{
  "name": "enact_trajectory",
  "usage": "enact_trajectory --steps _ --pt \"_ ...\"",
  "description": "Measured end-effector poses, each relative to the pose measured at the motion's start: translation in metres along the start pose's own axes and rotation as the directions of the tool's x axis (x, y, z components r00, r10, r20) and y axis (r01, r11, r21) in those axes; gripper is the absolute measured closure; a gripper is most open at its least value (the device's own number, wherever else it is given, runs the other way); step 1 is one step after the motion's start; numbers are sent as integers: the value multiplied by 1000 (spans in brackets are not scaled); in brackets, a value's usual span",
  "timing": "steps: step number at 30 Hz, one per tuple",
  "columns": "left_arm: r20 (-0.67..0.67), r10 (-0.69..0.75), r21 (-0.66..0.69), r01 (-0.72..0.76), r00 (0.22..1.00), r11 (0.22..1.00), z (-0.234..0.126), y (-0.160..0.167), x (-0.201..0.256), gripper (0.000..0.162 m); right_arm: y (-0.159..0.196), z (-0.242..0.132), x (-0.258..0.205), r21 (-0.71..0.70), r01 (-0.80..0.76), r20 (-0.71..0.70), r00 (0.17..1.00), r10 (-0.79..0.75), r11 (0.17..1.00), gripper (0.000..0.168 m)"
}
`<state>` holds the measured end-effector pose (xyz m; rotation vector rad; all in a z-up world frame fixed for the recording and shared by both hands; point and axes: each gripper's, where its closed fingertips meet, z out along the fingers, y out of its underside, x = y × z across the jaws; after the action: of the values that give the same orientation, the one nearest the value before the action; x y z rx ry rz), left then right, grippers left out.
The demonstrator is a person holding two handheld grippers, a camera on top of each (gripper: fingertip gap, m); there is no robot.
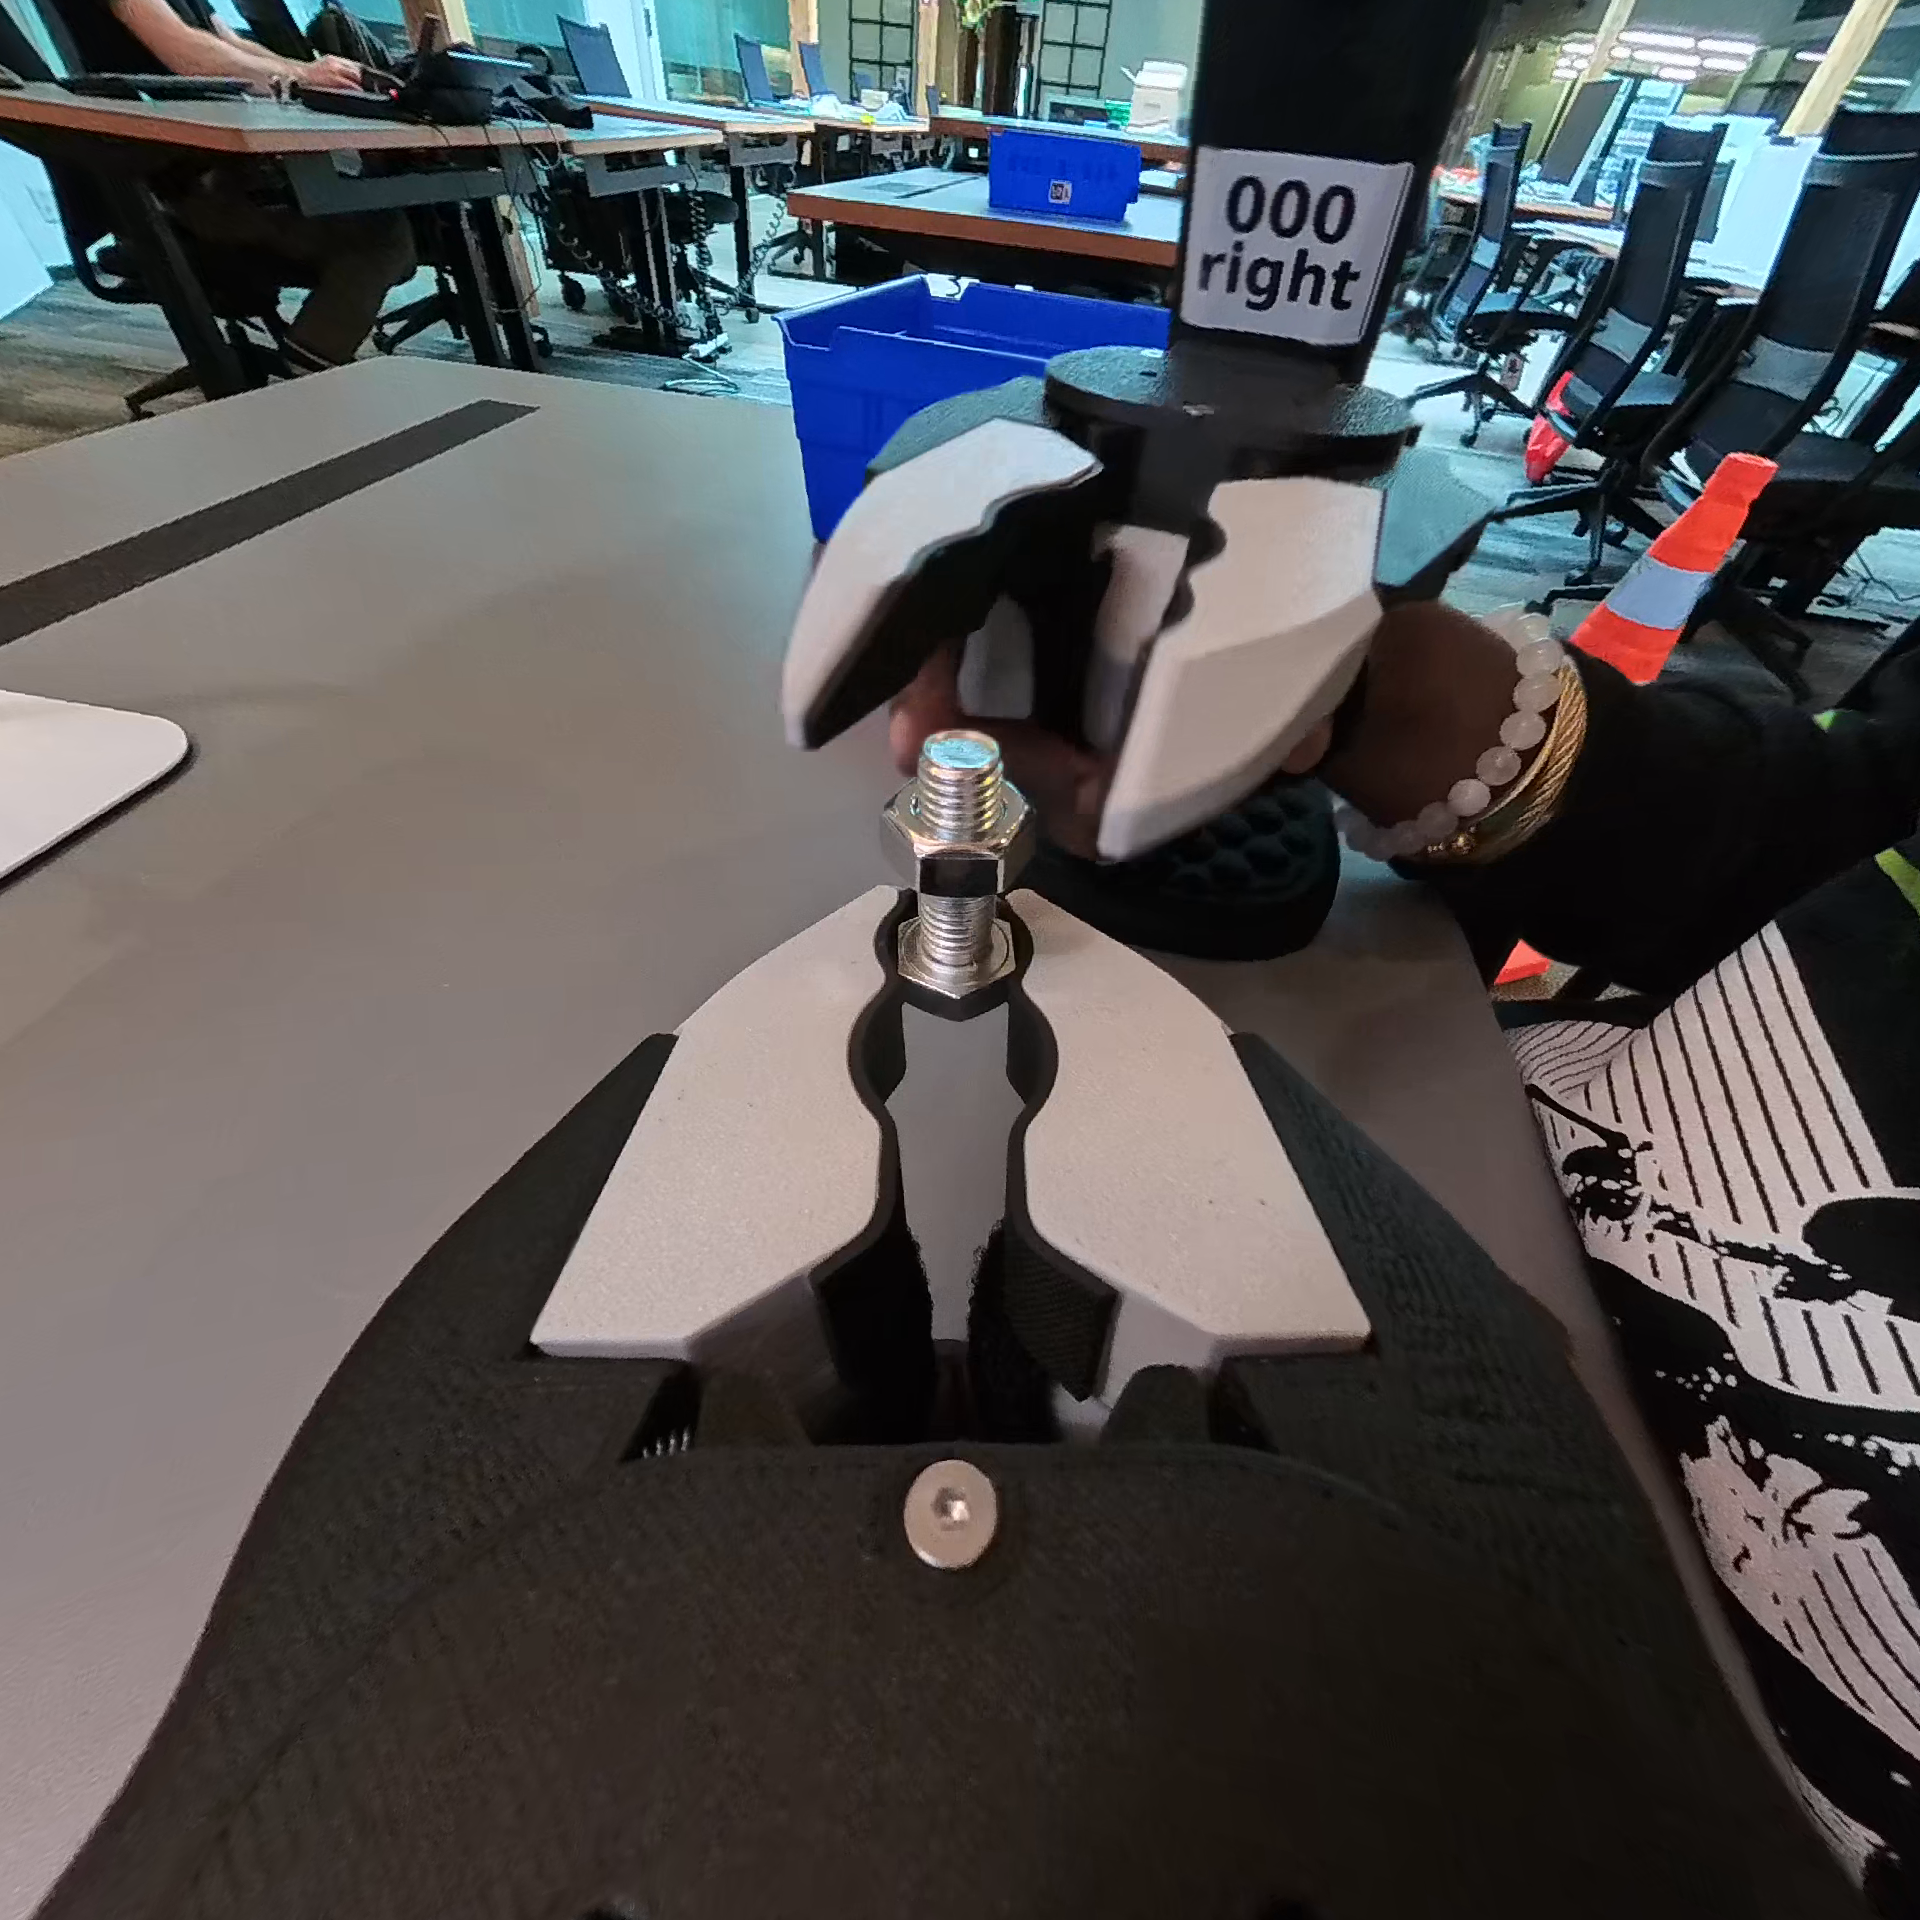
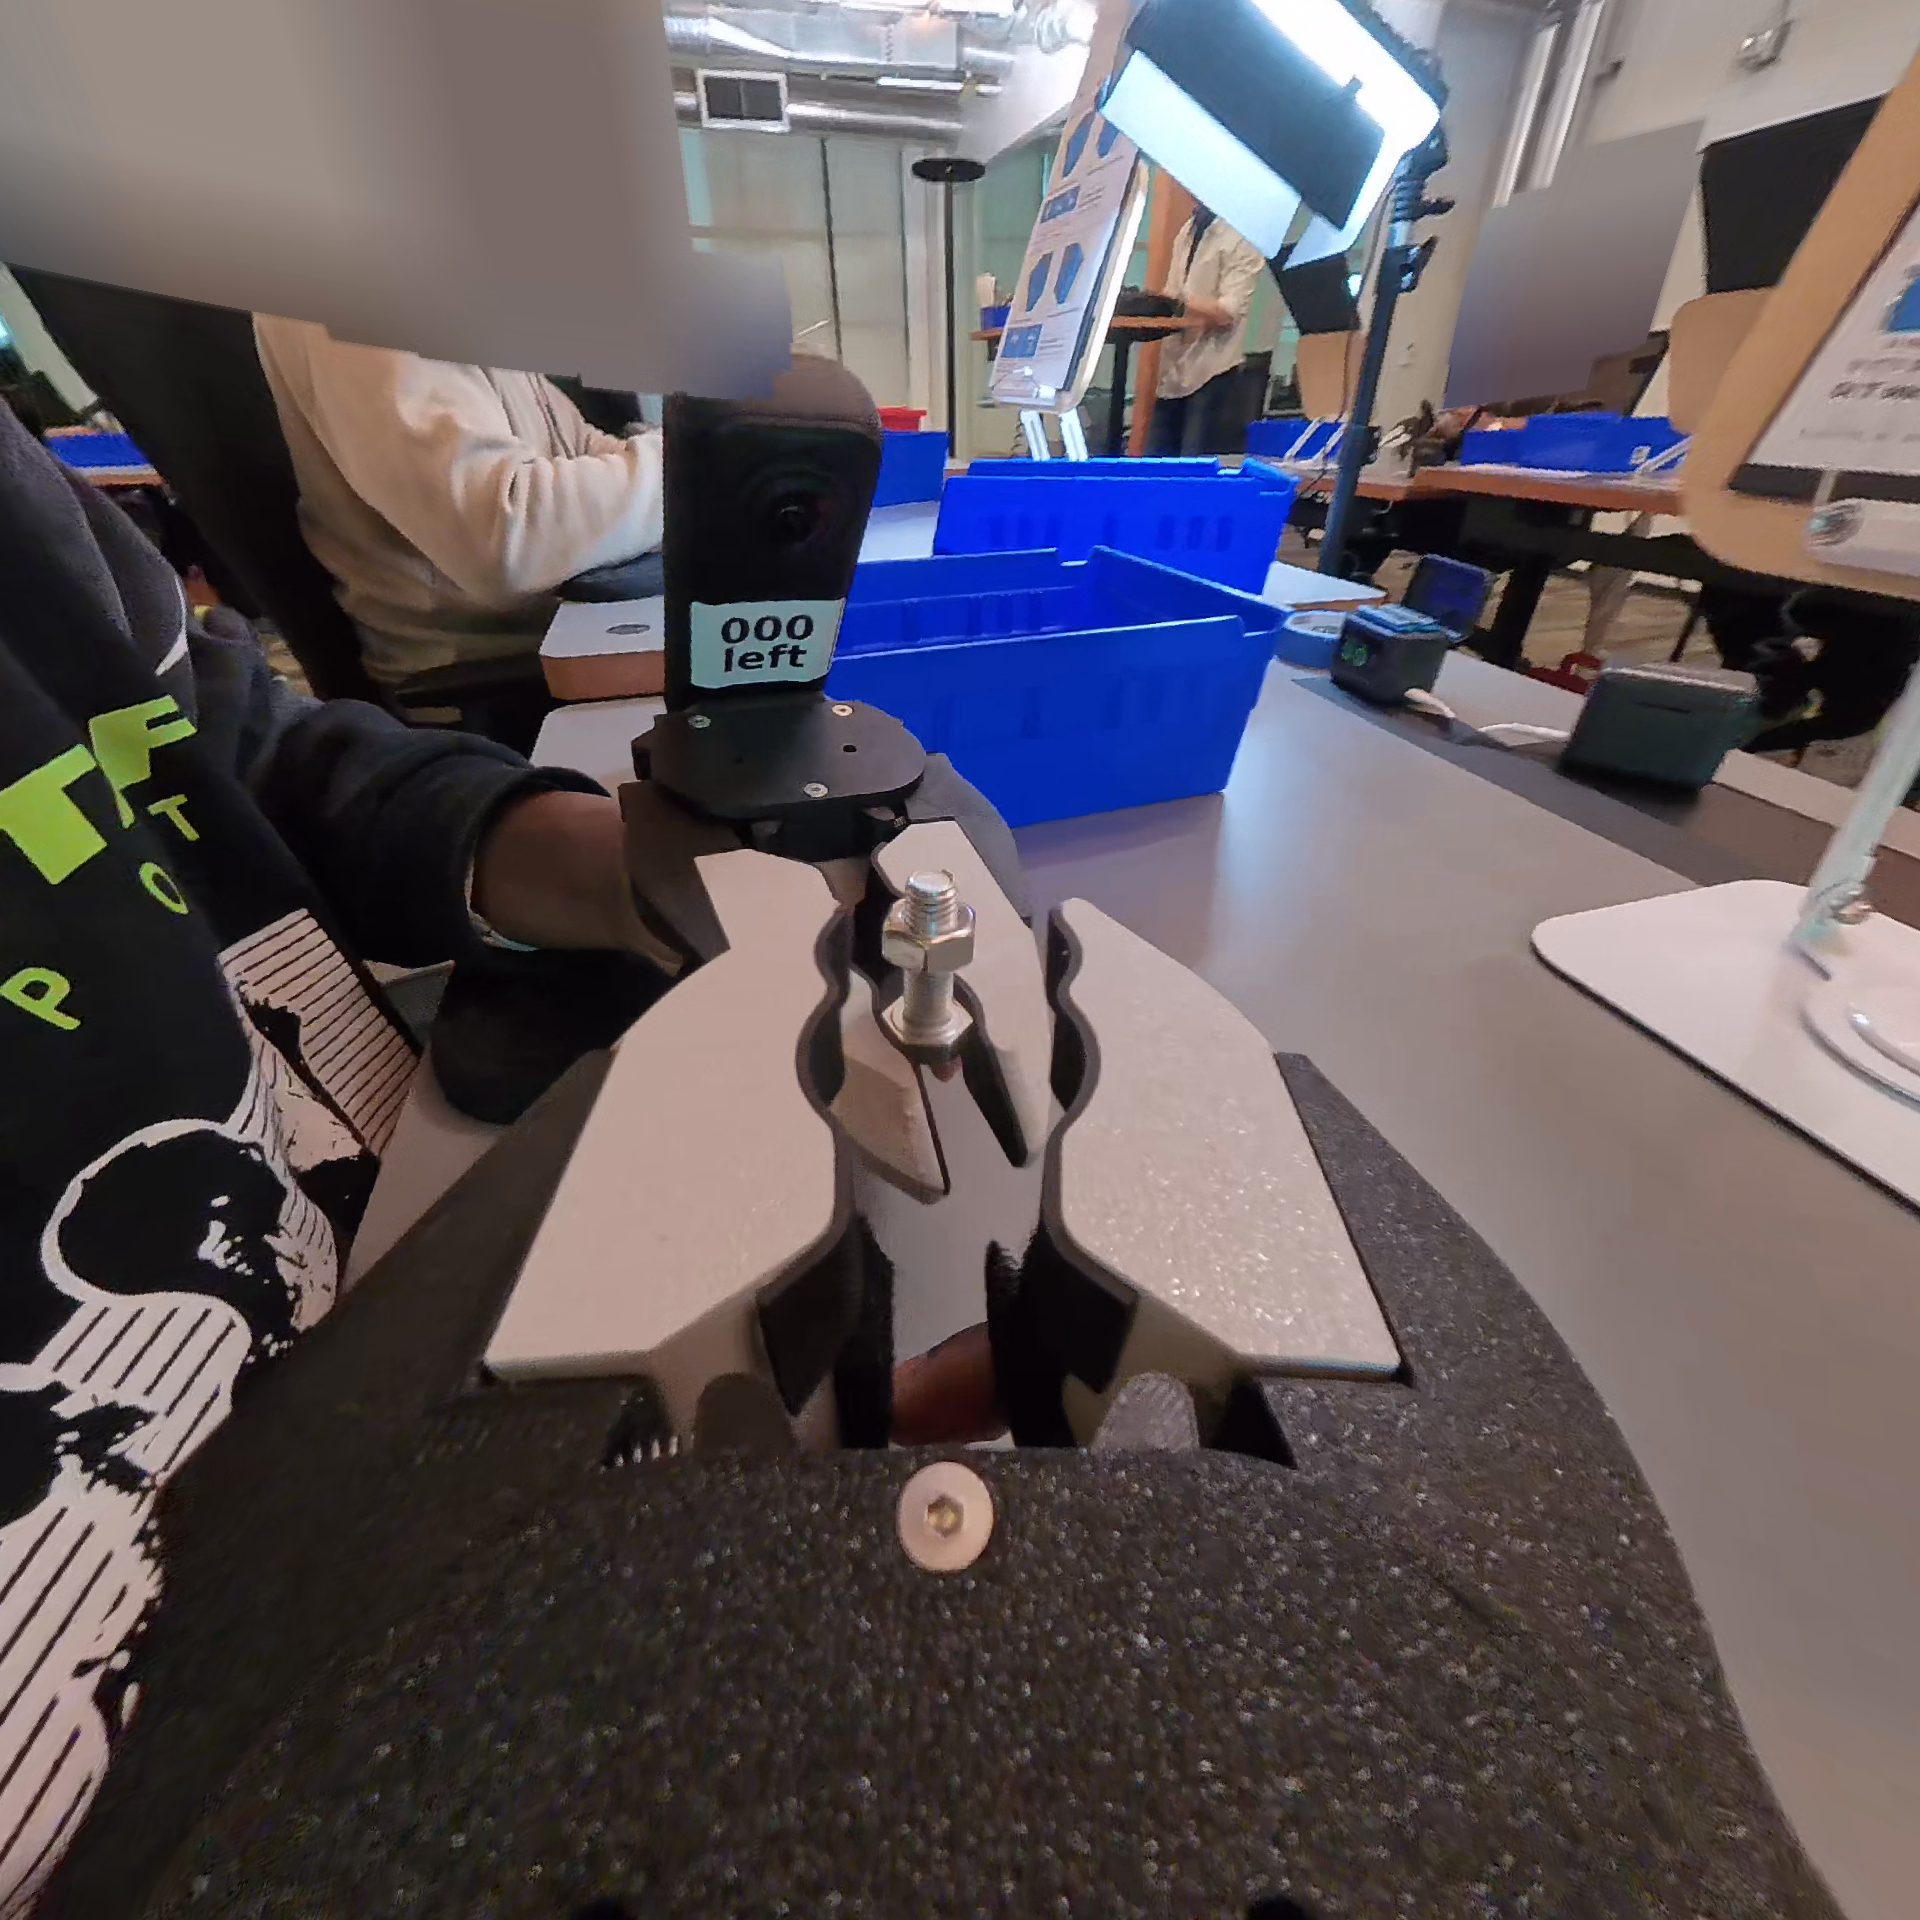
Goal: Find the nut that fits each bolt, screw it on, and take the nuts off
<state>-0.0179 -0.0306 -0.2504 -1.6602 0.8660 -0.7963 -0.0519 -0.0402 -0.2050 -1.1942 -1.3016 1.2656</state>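
Observation:
A silver bolt (image 1: 954, 925) stands upright with its thread pointing up. My left gripper (image 1: 956, 914) is shut on the bolt's hex head, just above the grey table (image 1: 468, 779). A silver hex nut (image 1: 956, 831) sits on the thread near the top. My right gripper (image 1: 961, 784) is open just behind and above the bolt's tip. In the right wrist view my right gripper (image 2: 914, 904) has its fingers (image 2: 707, 1122) spread wide on either side of the bolt (image 2: 925, 997) and nut (image 2: 928, 940), apart from both. The left gripper (image 2: 930, 1122) faces it, holding the bolt.
Blue bins (image 2: 1049, 675) stand at the table's far side. A white stand base (image 2: 1714, 987) lies at the right, and shows at the left in the left wrist view (image 1: 73, 769). A black pad (image 1: 1236, 883) lies under the person's right hand. Small dark devices (image 2: 1652, 717) sit behind. The gap from one gripper's tips to the other's is roughly 5 cm.

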Motion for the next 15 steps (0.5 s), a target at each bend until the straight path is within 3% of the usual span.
enact_trajectory --steps 2,8,15 --pt "0 -3 1 3 1000 1000 0 0 0 147 3 10 -3 -23 4 26 1000 -3 1000 124" --pt "-8 -2 -6 2 1000 1000 1 1 1 147 11 25 -12 -74 21 73 997 -15 997 123" --pt "9 -2 7 2 1000 1000 -1 -1 -2 147 6 1 -6 -51 35 9 999 -34 998 142"
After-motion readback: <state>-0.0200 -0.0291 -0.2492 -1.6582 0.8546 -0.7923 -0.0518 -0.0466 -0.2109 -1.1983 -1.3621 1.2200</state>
